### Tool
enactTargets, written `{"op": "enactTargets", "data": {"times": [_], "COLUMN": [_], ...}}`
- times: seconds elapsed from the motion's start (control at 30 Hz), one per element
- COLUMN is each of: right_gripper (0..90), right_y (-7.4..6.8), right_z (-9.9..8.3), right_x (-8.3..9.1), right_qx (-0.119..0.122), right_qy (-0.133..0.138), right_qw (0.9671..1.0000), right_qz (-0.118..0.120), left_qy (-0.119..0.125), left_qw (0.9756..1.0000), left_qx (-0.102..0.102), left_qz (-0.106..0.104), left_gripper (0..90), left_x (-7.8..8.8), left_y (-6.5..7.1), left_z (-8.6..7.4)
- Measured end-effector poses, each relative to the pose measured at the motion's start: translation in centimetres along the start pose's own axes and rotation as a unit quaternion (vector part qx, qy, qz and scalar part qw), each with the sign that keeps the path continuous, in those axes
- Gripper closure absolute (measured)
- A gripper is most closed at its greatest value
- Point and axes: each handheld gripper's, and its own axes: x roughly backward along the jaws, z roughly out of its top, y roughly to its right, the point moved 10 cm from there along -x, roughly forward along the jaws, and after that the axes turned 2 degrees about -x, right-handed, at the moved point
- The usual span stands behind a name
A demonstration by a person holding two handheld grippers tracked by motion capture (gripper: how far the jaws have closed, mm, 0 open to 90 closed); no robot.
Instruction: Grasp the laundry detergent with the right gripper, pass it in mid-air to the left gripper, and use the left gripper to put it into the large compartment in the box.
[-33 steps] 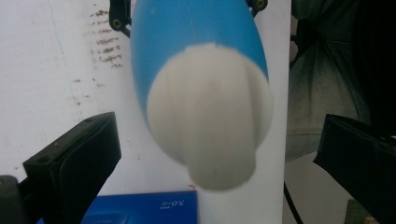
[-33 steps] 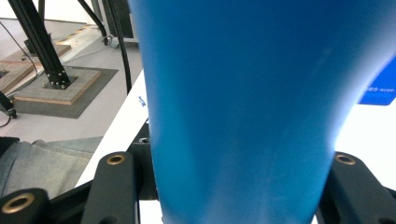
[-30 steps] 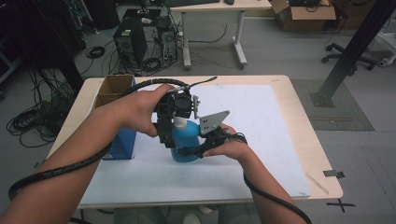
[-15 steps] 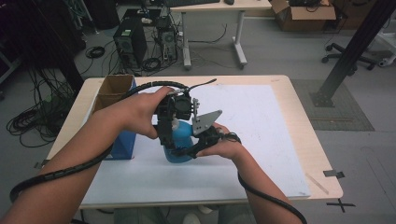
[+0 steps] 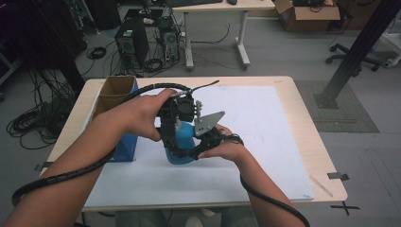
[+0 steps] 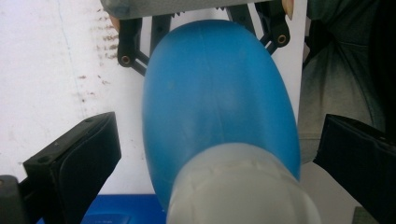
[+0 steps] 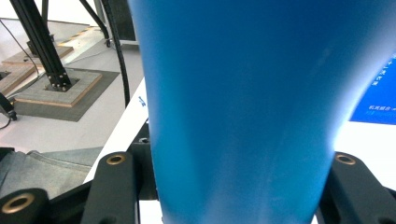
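A blue bottle [image 5: 185,141] with a white cap [image 6: 240,186] stands on the white mat [image 5: 265,123] near the table's middle. My right gripper [image 5: 188,154] comes in from the right, low down, and is shut on the bottle's body [image 7: 238,102], which fills the space between its black jaws. My left gripper [image 5: 171,138] reaches down from above over the bottle's top. In the left gripper view its jaws stand wide on either side of the bottle [image 6: 219,93], well apart from the cap, so it is open.
A blue cardboard box [image 5: 120,123] with its top flaps open stands just left of the hands. The mat covers most of the wooden table [image 5: 326,156]. Cables trail from both grippers toward the near edge.
The right hand and the bottle have edged a little to the left. The left hand has kept still above it.
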Motion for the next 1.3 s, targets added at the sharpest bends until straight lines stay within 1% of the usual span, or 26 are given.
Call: {"op": "enactTargets", "data": {"times": [0.03,0.2,0.37,0.43,0.8,1.0,1.17,1.3], "right_gripper": [45.0,45.0,45.0,45.0,45.0,45.0,45.0,45.0], "right_y": [-0.03,-0.03,-0.06,0.0,0.11,0.15,0.18,0.1], "right_z": [0.0,0.13,0.23,0.31,0.33,0.37,0.36,0.31], "right_x": [0.0,-0.02,-0.01,0.05,0.23,0.24,0.26,0.31], "right_qx": [0.0,0.001,0.001,0.003,0.0,0.0,-0.001,-0.004], "right_qy": [0.0,0.002,0.001,0.003,0.005,0.007,0.007,0.006], "right_qw": [1.0,1.0,1.0,1.0,1.0,1.0,1.0,1.0], "right_qz": [0.001,0.0,0.0,-0.002,-0.005,-0.005,-0.006,-0.006], "left_qy": [0.0,-0.012,-0.012,-0.013,-0.02,-0.021,-0.03,-0.032], "left_qw": [1.0,0.9999,0.9999,0.9999,0.9998,0.9997,0.9995,0.9994], "left_qx": [0.001,0.001,-0.003,-0.001,0.004,0.005,0.003,0.007], "left_qz": [0.004,0.005,0.004,0.004,0.01,0.008,0.012,0.011], "left_gripper": [0.4,1.6,5.0,5.8,13.7,19.3,23.2,25.4], "left_x": [-0.06,-0.22,-0.2,-0.2,-0.19,-0.1,-0.19,-0.19], "left_y": [-0.04,0.05,-0.04,-0.05,-0.27,-0.27,-0.37,-0.38], "left_z": [0.01,0.0,0.22,0.26,0.19,0.25,0.17,0.12]}}
